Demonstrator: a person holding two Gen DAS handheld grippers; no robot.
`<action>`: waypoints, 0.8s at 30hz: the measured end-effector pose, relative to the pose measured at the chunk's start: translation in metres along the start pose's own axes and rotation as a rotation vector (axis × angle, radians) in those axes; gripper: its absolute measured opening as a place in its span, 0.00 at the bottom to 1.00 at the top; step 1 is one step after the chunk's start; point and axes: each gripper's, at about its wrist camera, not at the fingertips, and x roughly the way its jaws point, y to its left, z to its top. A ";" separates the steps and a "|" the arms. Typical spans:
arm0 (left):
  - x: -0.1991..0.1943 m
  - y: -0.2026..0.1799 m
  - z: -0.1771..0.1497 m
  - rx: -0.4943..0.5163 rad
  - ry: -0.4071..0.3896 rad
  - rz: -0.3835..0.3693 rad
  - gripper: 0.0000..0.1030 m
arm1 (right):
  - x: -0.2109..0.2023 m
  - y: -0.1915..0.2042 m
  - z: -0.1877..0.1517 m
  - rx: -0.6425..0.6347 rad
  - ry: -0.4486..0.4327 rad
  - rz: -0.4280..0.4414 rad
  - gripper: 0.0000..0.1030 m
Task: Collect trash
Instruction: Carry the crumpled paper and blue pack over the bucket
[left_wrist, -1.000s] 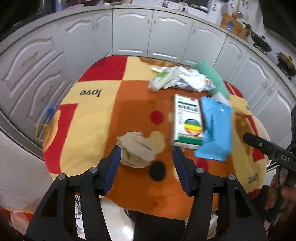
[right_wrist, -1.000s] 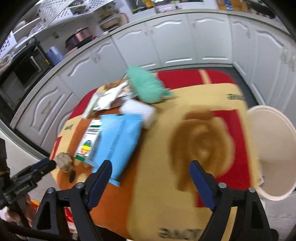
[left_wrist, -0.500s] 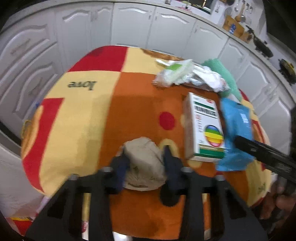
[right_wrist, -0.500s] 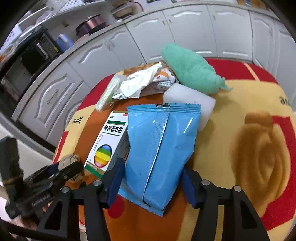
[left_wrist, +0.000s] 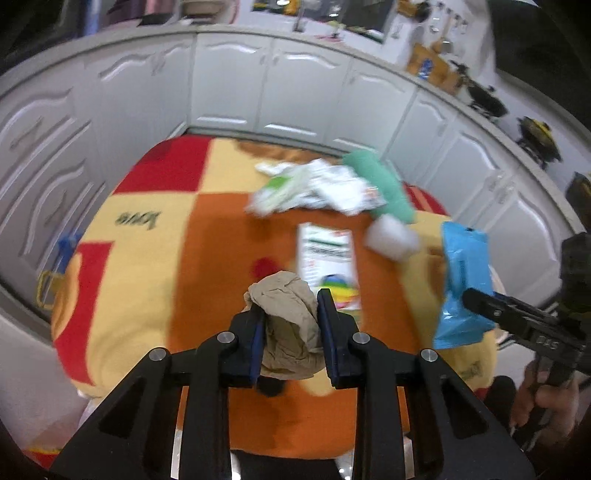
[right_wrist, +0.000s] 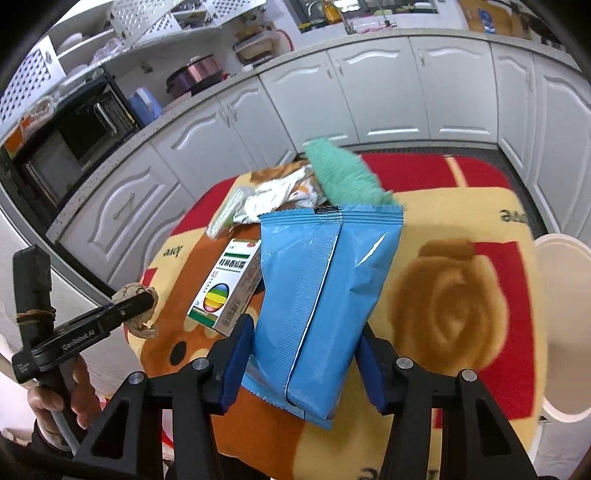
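A: Kitchen desk (left_wrist: 147, 236), mid-cleanup: the left hand-held gripper (left_wrist: 290, 328), its jaws just closed, pinches a crumpled brown paper ball (left_wrist: 288, 325); the right hand-held gripper (right_wrist: 304, 354), likewise just closed, clamps a blue packet (right_wrist: 321, 295).

B: And what remains?

A: A box (right_wrist: 225, 284), wrappers (right_wrist: 273, 195), a green cloth (right_wrist: 343, 177) and a white block (left_wrist: 391, 238) lie on the desk; the white bin (right_wrist: 565, 332) stands beside it.

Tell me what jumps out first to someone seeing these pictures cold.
The right gripper has just closed on a shiny blue packet, held above the loud red, orange and yellow tablecloth. The left gripper has likewise just clamped a crumpled brown paper wad. A white bin waits at the table's right edge.
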 end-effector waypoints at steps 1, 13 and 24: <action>-0.001 -0.009 0.002 0.014 -0.003 -0.014 0.23 | -0.005 -0.003 0.000 0.004 -0.007 -0.005 0.50; 0.017 -0.112 0.014 0.155 0.001 -0.130 0.23 | -0.052 -0.047 -0.011 0.066 -0.065 -0.068 0.50; 0.053 -0.201 0.017 0.289 0.043 -0.212 0.23 | -0.100 -0.112 -0.020 0.178 -0.140 -0.158 0.50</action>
